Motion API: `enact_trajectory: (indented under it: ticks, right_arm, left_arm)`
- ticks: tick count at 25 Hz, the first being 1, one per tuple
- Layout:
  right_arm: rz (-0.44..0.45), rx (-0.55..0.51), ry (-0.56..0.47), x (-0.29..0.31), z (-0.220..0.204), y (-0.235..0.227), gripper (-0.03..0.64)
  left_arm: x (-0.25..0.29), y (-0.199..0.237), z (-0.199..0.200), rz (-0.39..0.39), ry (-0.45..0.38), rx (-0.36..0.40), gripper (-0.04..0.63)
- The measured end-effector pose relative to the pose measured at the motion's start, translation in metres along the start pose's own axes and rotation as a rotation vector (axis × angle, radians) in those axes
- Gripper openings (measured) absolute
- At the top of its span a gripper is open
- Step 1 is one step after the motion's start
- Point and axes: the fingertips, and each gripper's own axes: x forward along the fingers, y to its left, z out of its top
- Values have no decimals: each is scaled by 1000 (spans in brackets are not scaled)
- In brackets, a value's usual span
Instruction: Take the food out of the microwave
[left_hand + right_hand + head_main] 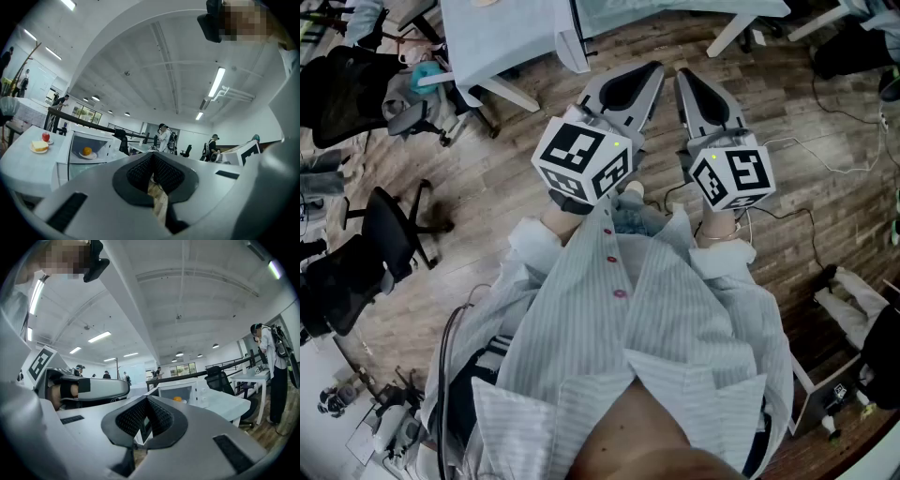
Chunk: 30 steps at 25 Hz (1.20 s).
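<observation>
A person in a striped shirt (656, 319) holds both grippers close to the chest, side by side and level. The left gripper (639, 77) has its jaws pressed together with nothing between them. The right gripper (689, 82) is likewise closed and empty. Wood floor (534, 178) lies below. Farther off, a microwave (89, 140) stands on a white table (21, 166). Inside it an orange (86, 151) sits on a plate (89, 155), well apart from both grippers. Left of the microwave are an apple (45, 136) and bread (39, 146).

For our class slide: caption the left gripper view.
Shut left gripper points toward a microwave with an orange on a plate inside.
</observation>
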Motion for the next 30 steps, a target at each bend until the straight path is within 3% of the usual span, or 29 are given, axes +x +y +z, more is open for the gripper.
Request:
enact_trajectory:
  ticks: [18, 24, 30]
  right_arm:
    - [6, 9, 16, -6, 0, -1, 31]
    - [11, 44, 2, -23, -13, -29, 31]
    - [19, 58, 22, 13, -17, -61, 31]
  left_arm:
    - [1, 5, 0, 31, -3, -23, 8]
    - [23, -11, -18, 43, 9, -12, 8]
    - [63, 15, -17, 40, 10, -13, 8]
